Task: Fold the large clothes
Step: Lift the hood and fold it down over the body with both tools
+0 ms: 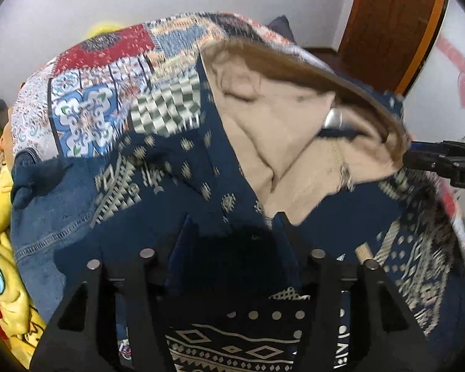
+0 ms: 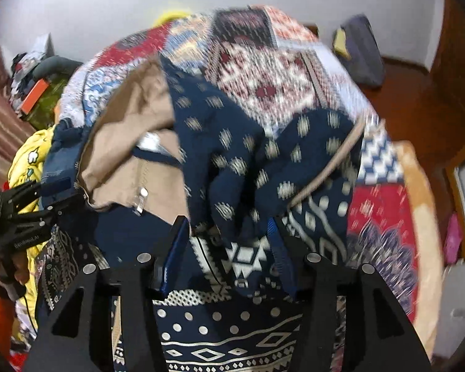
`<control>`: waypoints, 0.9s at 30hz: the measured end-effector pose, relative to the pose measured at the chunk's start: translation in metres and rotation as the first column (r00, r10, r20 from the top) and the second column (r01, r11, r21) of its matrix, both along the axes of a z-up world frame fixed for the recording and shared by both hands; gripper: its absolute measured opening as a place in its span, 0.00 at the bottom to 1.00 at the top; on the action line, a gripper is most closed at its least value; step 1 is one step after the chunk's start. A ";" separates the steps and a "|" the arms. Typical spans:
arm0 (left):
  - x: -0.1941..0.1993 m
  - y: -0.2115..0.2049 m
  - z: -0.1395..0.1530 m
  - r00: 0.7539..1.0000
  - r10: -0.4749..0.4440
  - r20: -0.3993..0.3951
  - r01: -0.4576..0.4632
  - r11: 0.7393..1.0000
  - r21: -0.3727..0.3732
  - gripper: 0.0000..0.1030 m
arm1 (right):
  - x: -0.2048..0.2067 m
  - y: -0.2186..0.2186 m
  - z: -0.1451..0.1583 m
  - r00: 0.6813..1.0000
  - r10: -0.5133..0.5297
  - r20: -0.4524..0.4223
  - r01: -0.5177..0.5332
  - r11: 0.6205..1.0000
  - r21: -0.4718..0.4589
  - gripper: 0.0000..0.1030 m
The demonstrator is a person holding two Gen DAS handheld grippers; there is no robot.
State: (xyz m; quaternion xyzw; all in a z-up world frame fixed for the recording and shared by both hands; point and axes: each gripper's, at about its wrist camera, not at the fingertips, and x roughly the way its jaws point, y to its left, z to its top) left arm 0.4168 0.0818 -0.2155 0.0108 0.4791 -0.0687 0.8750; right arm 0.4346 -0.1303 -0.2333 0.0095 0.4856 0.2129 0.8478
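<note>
Left wrist view: nearest the camera, the left gripper had its two fingers spread only a little way, with dark blue cloth of the patterned garment bunched between them; whether they truly pinched it could not be told. The garment, navy with cream geometric motifs and a tan lining, lay spread over a patchwork bedspread of red, blue and white squares. A piece of denim clothing lay at the left, touching the garment, and beside it a yellow cartoon-print fabric. At the right edge the right gripper met the garment's raised tan edge. A wooden door stood behind.

Right wrist view: nearest the camera, the right gripper had fingers set moderately apart, and a hanging fold of the patterned garment drooped between them. The picture was blurred. At the left, the left gripper sat against the garment's tan-lined edge. The bedspread lay beneath.
</note>
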 end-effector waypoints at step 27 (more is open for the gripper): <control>0.129 0.017 0.001 0.993 0.119 0.028 -0.116 0.990 -0.081 0.06 | 0.107 0.061 -0.011 1.000 -0.011 0.022 0.010 0.999 0.035 0.09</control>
